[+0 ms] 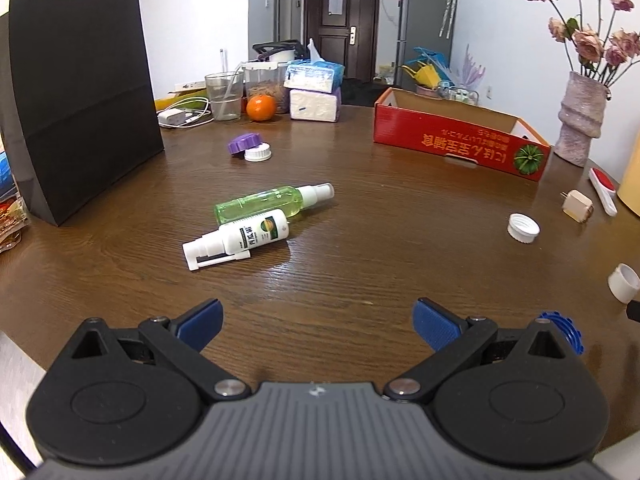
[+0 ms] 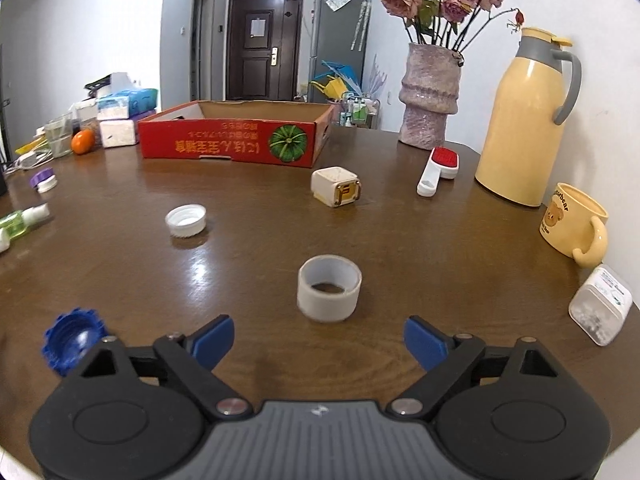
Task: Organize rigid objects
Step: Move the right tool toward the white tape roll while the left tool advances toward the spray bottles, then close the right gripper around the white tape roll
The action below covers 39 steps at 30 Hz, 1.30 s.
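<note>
Left tongs (image 1: pixel 318 324) and right tongs (image 2: pixel 319 342) both gape empty, angled downward

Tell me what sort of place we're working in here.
Probably a lived-in home, at a round dark wooden dining table: a dark panelled entrance door, a grey fridge, and a pink ceramic vase of dried roses.

Open lane lying mid-tabletop
Two bottles (image 1: pixel 256 220) blocking left side; tape roll (image 2: pixel 329 294) sitting ahead; red box (image 2: pixel 236 136) walling far edge.
</note>
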{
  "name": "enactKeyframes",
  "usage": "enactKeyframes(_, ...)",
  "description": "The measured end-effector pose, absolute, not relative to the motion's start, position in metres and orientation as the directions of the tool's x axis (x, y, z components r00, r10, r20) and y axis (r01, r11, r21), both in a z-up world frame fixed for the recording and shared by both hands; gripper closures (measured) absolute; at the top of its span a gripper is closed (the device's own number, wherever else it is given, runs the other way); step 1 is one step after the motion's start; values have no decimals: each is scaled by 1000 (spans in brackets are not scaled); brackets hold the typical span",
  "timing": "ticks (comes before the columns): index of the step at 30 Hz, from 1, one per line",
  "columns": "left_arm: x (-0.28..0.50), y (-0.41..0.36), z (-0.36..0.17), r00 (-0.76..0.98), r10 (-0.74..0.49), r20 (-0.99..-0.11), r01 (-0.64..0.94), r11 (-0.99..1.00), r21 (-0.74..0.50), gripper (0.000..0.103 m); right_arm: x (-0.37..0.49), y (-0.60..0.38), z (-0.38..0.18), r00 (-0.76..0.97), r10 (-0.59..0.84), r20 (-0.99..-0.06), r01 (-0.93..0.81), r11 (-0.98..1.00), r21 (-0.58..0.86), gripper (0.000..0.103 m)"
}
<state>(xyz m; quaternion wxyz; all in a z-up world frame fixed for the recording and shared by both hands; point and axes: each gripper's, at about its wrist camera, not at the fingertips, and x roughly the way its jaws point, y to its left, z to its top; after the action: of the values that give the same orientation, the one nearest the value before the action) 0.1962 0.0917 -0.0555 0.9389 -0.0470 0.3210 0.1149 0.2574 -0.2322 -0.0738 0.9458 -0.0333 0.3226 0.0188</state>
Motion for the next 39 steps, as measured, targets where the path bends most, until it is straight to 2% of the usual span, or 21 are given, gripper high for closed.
enactKeyframes(8, 207, 97, -56, 756, 209, -621, -282, 959, -21, 0, 289, -245, -84, 805, 6, -594, -30, 999, -31, 18)
enactKeyframes(11, 211, 98, -55, 753, 220, -620, -298, 954, -24, 0, 298, -246, -87, 800, 23, -600, -47, 999, -25, 24)
enactKeyframes(14, 216, 100, -55, 748, 231, -623, -318, 948, -30, 0, 304, -247, -91, 788, 51, -614, -69, 998, -6, 44)
enactKeyframes(15, 216, 100, -55, 746, 236, -623, -325, 945, -30, 0, 307, -248, -93, 782, 65, -620, -79, 997, 5, 61)
enactKeyframes(20, 224, 106, -53, 733, 282, -619, -382, 923, -33, 0, 312, -257, -90, 792, 132, -596, -99, 991, 88, 61)
enactKeyframes(39, 280, 128, -69, 614, 519, -595, -654, 756, -16, 0, 359, -259, -87, 847, 132, -515, -69, 988, 139, 61)
